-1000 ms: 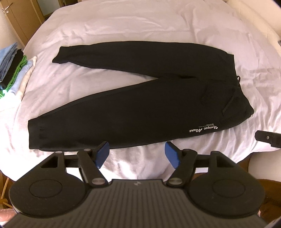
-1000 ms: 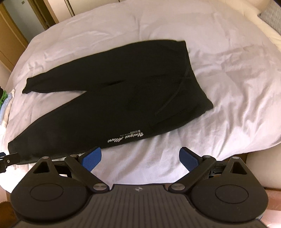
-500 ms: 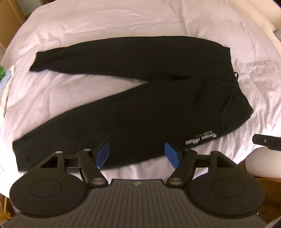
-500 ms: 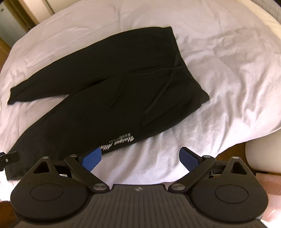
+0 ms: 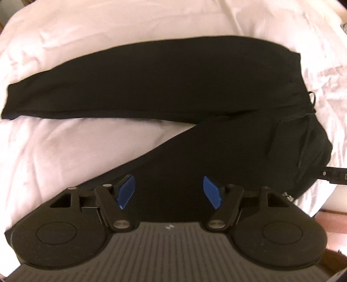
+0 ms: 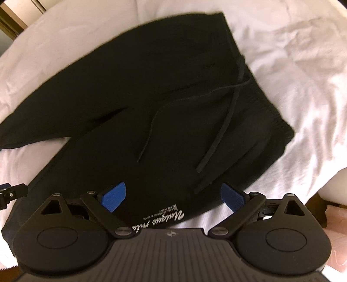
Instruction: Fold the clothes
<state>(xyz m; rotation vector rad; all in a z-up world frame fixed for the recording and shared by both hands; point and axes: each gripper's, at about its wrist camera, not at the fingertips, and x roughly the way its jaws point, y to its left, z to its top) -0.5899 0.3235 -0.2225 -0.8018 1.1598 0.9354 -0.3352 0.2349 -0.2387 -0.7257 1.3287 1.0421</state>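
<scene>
Black sweatpants (image 5: 195,91) lie flat on a white bed, legs spread out to the left, waistband at the right. In the right wrist view the sweatpants (image 6: 151,97) show a loose drawstring (image 6: 219,130) and white script lettering (image 6: 169,219) near the front edge. My left gripper (image 5: 170,192) is open, low over the near leg, nothing between its blue pads. My right gripper (image 6: 173,196) is open just above the hip area by the lettering. Part of the right gripper (image 5: 331,174) pokes in at the left view's right edge.
The white quilted bedcover (image 5: 65,151) surrounds the pants, with its front edge dropping off close to the grippers. The left gripper's tip (image 6: 10,191) shows at the right view's left edge. Wooden furniture (image 6: 13,15) stands beyond the bed at far left.
Both grippers have moved forward and down toward the pants, which now fill much more of each view. The stacked clothes at the left have gone out of sight. Both stay open.
</scene>
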